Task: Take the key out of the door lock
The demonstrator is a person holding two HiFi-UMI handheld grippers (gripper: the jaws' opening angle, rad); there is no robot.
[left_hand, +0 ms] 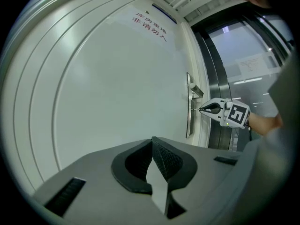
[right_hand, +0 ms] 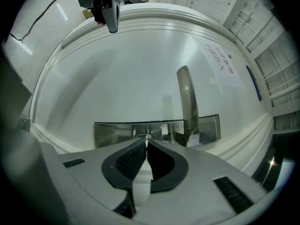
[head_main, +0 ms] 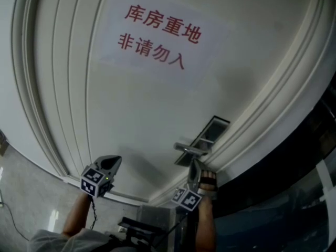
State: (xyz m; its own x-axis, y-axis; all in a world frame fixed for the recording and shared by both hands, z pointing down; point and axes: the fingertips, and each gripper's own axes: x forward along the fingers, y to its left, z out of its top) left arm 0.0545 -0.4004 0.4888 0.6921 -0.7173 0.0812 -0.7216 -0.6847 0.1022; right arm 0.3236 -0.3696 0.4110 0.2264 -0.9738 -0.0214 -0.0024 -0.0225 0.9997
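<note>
— White door [head_main: 131, 104] fills the head view. A paper sign [head_main: 157, 35] with red characters is seen in the upper middle of the frame. Lock position?

— Metal lock plate [head_main: 208, 133] is seen right of centre, beside the door's moulded edge. A lever handle [head_main: 190, 149] sticks out just lower left of it.

— State of the right tongs?

— Right tongs [right_hand: 146, 143] are closed tip to tip. In the right gripper view a small metal key [right_hand: 144, 136] is pinched at the very tips, right against the plate at the frame's centre. The key is not yet out of the lock. How deep it is seated cannot be told.

— Cross-checked from the other side?

— Yes. In the left gripper view the right tongs are seen right of centre, with the tips pointed at the plate just under the handle. A thin dark piece is seen bridging the tips and the plate. No finer detail can be made out at that size.

— And the left tongs?

— Left tongs [left_hand: 152, 142] are closed too, and nothing is held between them. They are seen at the lower left of the head view, well apart from the lock and pointed at bare door panel. No contact with the door can be made out.
</note>
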